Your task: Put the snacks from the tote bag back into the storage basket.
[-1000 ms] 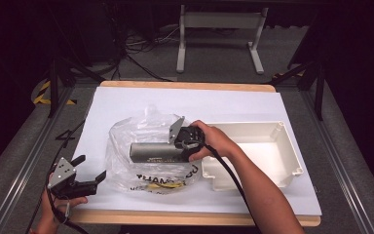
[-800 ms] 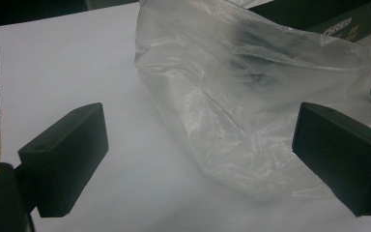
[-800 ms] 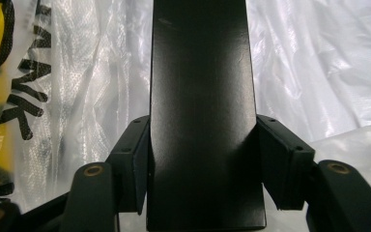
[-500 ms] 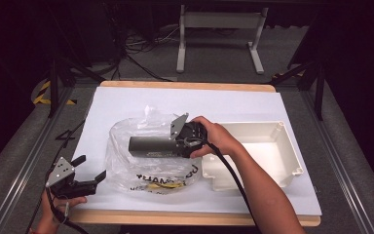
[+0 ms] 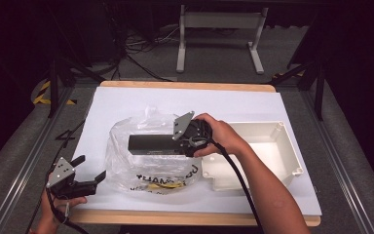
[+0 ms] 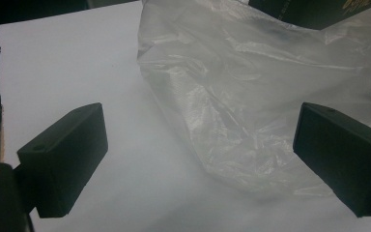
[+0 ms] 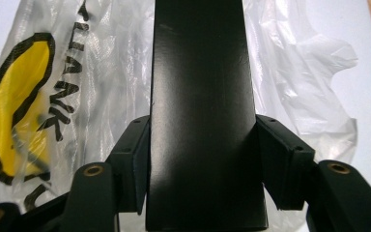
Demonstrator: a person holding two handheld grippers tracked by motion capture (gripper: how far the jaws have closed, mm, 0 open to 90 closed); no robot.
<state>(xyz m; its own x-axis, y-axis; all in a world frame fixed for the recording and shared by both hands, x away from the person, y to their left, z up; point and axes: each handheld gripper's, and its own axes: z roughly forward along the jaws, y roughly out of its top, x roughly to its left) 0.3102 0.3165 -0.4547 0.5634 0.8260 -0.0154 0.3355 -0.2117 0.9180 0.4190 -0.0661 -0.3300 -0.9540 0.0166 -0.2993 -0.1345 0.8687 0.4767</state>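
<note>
Plastic bag, black box above, tray

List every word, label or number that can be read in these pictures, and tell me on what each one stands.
"THANK" in black capitals, upside down in the high view: on the plastic bag, beside its yellow and black mark. More letters follow, too cut off to read.
Gold print on the black box, at the top edge of the left gripper view: too blurred to read.
White tray: no text visible.

One black box, one plastic bag, one white tray, two grippers.
</note>
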